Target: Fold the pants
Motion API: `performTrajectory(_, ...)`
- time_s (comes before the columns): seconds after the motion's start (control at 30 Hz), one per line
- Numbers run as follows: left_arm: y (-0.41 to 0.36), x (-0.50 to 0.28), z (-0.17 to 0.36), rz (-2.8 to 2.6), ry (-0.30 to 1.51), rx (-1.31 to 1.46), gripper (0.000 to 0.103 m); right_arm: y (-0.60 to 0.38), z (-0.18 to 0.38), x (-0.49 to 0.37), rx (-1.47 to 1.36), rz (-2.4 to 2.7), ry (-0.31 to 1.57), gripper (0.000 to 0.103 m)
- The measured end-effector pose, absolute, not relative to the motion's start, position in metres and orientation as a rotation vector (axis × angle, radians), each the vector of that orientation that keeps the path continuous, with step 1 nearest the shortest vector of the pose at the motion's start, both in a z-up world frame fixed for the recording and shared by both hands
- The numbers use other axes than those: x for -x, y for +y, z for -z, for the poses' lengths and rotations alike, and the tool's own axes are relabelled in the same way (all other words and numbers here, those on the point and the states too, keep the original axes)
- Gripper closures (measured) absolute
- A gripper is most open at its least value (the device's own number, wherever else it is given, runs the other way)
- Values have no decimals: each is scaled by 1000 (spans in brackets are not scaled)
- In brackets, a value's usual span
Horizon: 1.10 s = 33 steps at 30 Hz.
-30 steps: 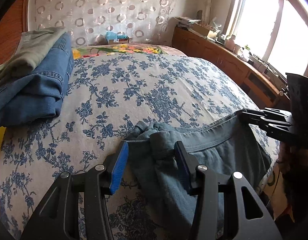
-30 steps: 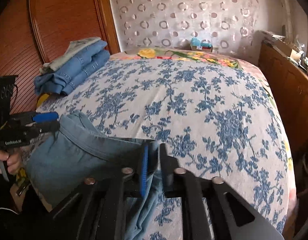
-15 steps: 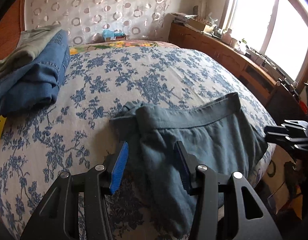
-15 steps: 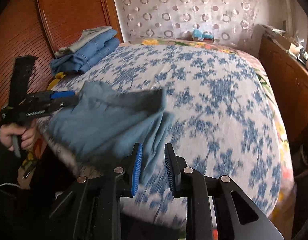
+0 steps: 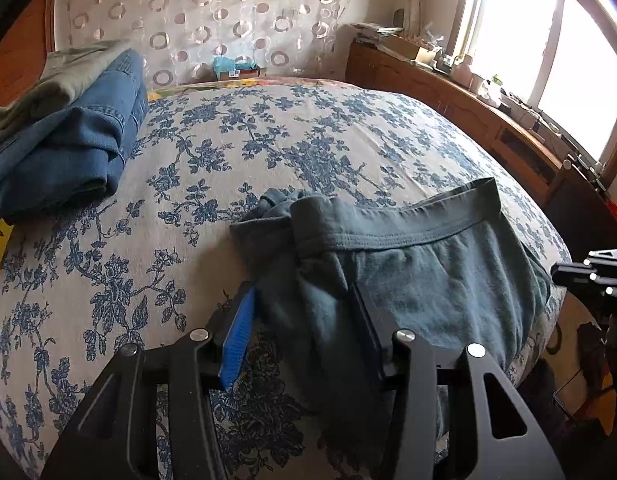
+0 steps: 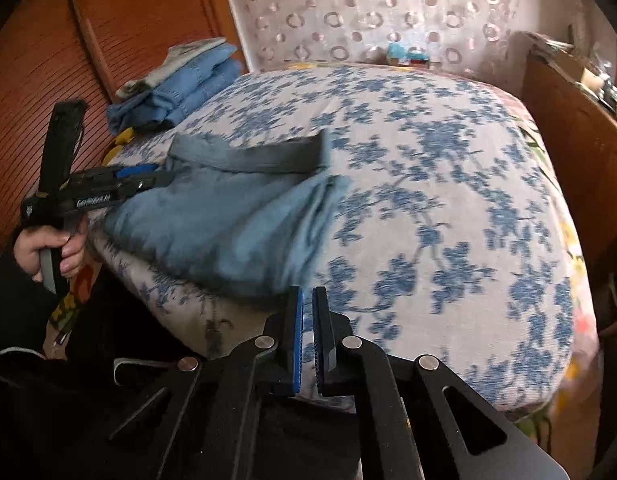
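My left hand-held gripper half open astride pants, pads not pinching. Right hand-held gripper jaws just closing, now clenched on nothing, off the cloth. Pants bunched at bed edge, legs hanging over: risk slide to floor, crooked fold.

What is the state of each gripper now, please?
Left gripper: jaws stand apart with the pants between them; a real grip cannot be told.
Right gripper: jaws just closed, empty.
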<state>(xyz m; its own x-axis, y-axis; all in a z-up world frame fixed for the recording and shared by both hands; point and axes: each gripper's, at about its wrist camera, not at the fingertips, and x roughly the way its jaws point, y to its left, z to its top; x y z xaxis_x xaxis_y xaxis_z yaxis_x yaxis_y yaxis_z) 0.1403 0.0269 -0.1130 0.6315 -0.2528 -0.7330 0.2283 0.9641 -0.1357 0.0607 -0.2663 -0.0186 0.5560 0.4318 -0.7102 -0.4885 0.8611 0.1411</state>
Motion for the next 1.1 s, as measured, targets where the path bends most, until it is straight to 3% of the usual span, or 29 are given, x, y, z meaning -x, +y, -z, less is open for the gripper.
performTrajectory(0.07, 27, -142, 112, 277, 846, 39, 54, -269, 10, -62, 71, -528, 785, 96)
performTrajectory(0.2, 27, -146, 108, 289, 836, 53, 52, -260, 1, -71, 75, -514, 743, 73)
performTrajectory(0.23, 27, -148, 107, 290, 835, 51, 42, -254, 2, -75, 68, -516, 739, 70)
performTrajectory(0.3, 27, -150, 105, 296, 826, 56, 33, -246, 4, -84, 63, -514, 732, 57)
performTrajectory(0.93, 27, -174, 110, 272, 851, 64, 29, -213, 32, -133, 70, -496, 768, 54)
performTrajectory(1.1, 28, -177, 112, 287, 853, 108, 35, -207, 35, -134, 82, -503, 759, 54)
